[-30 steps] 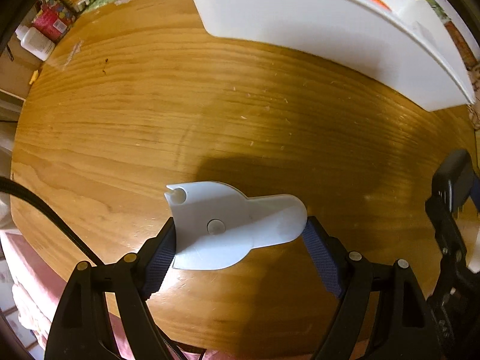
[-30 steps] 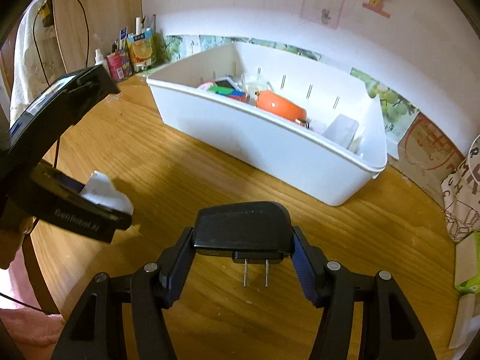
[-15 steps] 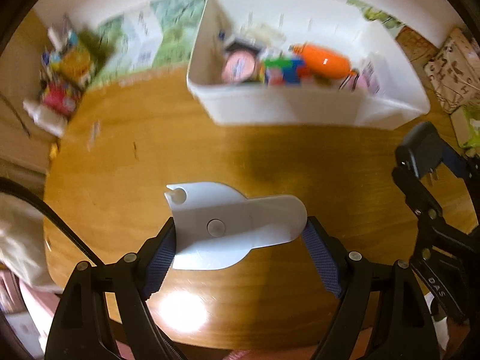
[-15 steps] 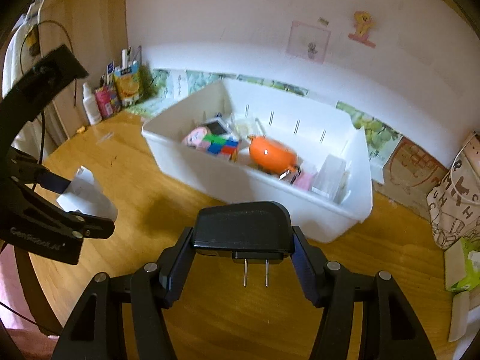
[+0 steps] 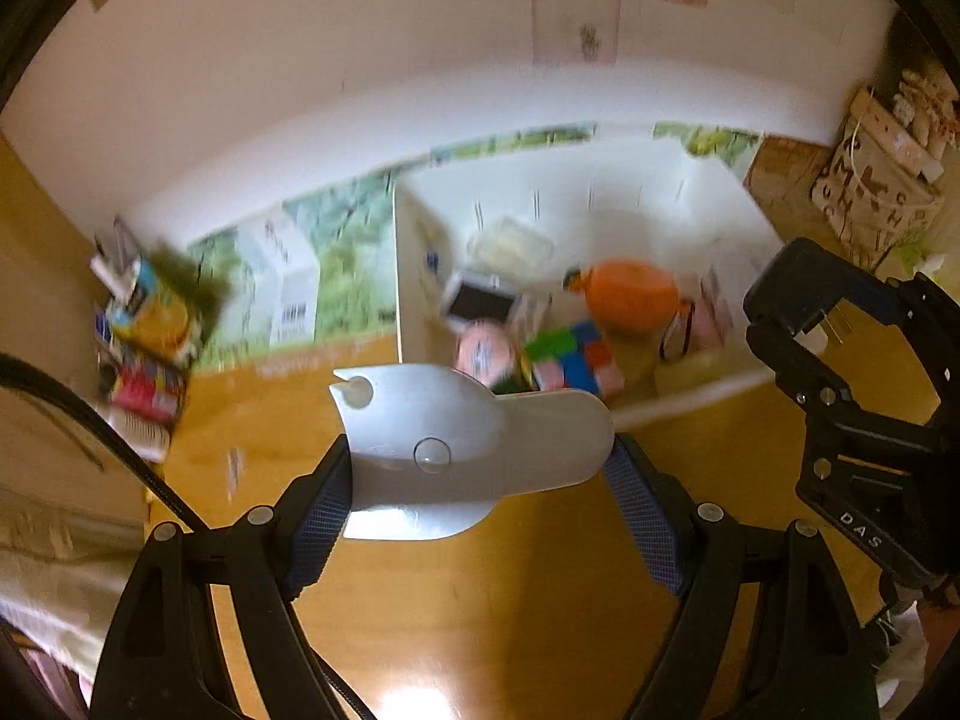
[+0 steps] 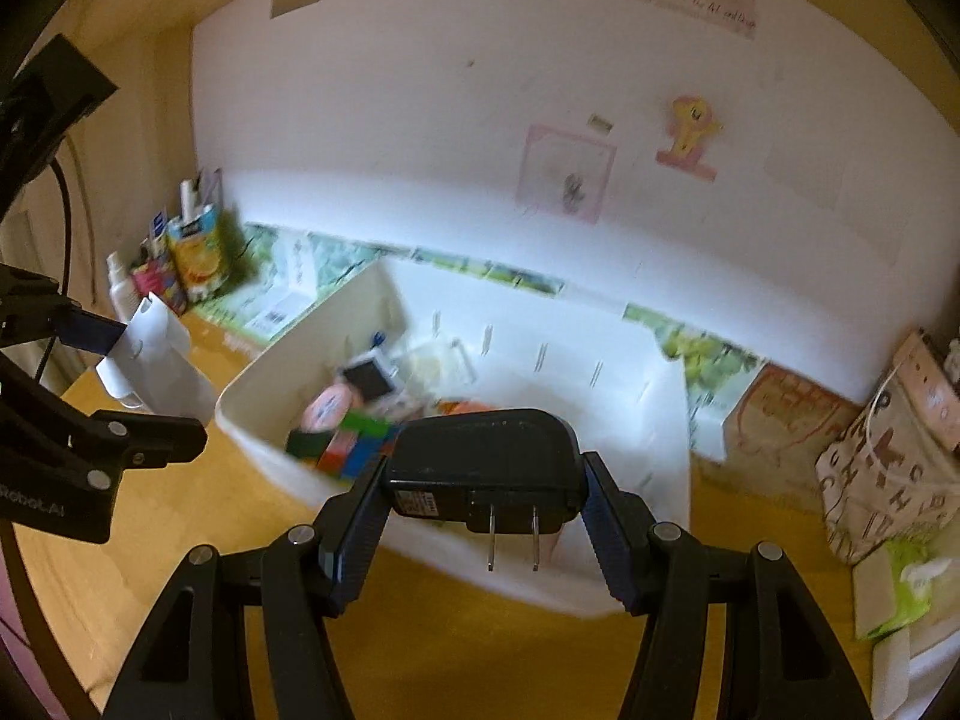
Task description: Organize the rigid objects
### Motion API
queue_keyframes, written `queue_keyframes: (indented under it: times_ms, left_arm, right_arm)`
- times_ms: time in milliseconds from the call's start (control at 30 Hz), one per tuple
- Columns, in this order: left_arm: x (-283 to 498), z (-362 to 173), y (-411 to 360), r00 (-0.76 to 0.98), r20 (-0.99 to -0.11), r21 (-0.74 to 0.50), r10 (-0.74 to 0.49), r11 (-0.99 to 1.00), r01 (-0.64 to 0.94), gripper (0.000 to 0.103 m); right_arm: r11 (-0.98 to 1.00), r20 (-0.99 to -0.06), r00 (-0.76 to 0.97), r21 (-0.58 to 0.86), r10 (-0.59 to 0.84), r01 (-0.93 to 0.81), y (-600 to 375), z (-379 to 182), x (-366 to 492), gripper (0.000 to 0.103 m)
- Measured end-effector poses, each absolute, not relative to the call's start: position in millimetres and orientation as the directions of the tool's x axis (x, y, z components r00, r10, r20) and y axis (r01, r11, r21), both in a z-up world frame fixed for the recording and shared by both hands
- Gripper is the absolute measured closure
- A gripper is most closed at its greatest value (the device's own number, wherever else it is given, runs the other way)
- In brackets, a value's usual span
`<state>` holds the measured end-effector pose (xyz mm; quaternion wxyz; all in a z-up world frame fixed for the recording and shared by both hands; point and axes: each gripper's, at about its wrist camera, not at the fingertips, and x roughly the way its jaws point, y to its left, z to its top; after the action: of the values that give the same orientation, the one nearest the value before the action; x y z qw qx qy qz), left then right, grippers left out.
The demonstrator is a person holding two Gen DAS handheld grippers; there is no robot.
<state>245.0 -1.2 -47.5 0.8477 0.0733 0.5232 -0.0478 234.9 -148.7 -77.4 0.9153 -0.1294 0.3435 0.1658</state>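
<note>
My left gripper [image 5: 477, 483] is shut on a flat white plastic piece [image 5: 456, 438] shaped a bit like a bird, held across its width above the wooden table [image 5: 492, 612]. My right gripper [image 6: 483, 519] is shut on a black power adapter [image 6: 480, 465], its two prongs pointing down toward me. Both hover in front of a white bin [image 6: 252, 399], which holds an orange object [image 5: 630, 294], coloured blocks [image 5: 570, 360], a pink round item [image 5: 486, 354] and a small black-screened device [image 5: 480, 300]. In the left wrist view the right gripper [image 5: 822, 324] appears at the right; in the right wrist view the left gripper [image 6: 129, 378] is at the left.
Cartons and bottles [image 6: 192, 252] crowd the table's back left corner. A patterned bag [image 6: 888, 456] and a green tissue pack [image 6: 900, 582] sit at the right. A white wall with stickers runs close behind the bin.
Both grippers have risen and tilted up, so the bin's inside and the wall have come into view. Each still holds the same thing.
</note>
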Motion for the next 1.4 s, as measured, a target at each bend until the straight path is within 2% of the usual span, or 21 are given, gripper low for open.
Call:
queue_keyframes:
  times_ms: [300,567,700,767,900,1033,1400]
  left_arm:
    - [285,-39,-1,0.554,-0.824,-0.007,-0.12,0.979,0.202,0.019]
    - [315,-49,-1,0.615,-0.761,-0.088,-0.207,0.972,0.218,0.019]
    - [323,-55,1,0.631,-0.747,-0.103,-0.209,0.974,0.2,0.018]
    - [328,-59,1,0.629,-0.75,-0.103,-0.204,0.976,0.194,0.018]
    - [335,-65,4,0.603,-0.77,-0.121,-0.208,0.976,0.182,0.018]
    - [334,-61,9,0.613,-0.756,-0.149,-0.229,0.972,0.18,0.003]
    - [299,-64,20,0.594,-0.748,-0.22,-0.297,0.955,0.2,0.002]
  right_arm:
    - [0.93,-0.633,0.754,-0.146,0.175,-0.338,-152,-66,281,0.04]
    - [0.948,-0.657,0.739,-0.115,0.151,-0.296,-153,-81,322,0.04]
    - [0.956,-0.679,0.72,-0.095,0.141,-0.277,-155,-88,333,0.04]
    - [0.959,-0.692,0.709,-0.088,0.136,-0.27,-155,-92,337,0.039]
    - [0.963,-0.694,0.709,-0.087,0.124,-0.253,-156,-93,338,0.023]
    - [0.97,-0.699,0.707,-0.085,0.103,-0.226,-160,-90,336,0.023]
    - [0.991,-0.726,0.686,-0.053,0.044,-0.12,-176,-82,304,0.02]
